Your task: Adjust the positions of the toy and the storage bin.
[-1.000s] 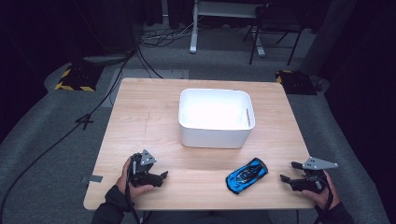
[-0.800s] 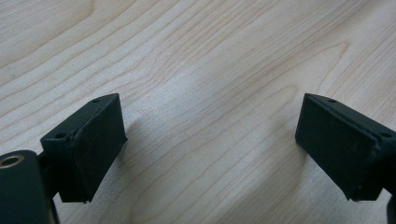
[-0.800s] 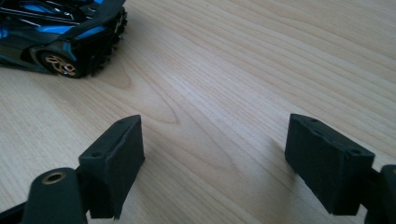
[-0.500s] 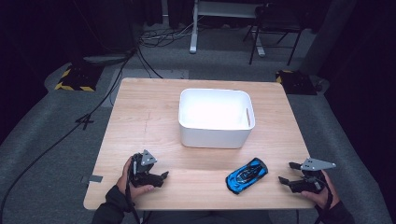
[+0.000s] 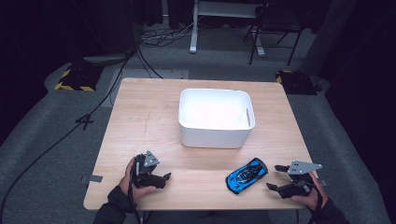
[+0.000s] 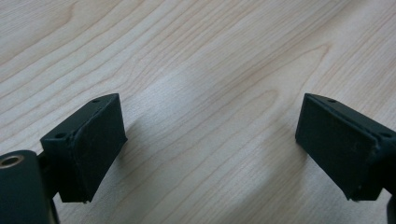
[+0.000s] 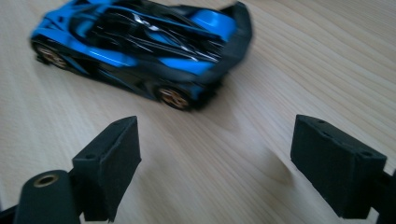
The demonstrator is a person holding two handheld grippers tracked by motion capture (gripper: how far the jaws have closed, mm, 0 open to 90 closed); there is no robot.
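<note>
1. Toy car point(image 5: 246, 175): blue and black, on the table point(image 5: 154, 116), near edge, right of centre, just near of the white bin point(image 5: 215, 116).
2. My right gripper point(image 5: 276, 178): jaws apart, nothing between them, just widened; car just left of it.
3. My left gripper point(image 5: 164, 176): released, idle over bare wood.
4. Method, as I judge it: I square the jaws across the car's narrow body, slide in low, clamp mid-length, avoiding the wheels.
</note>
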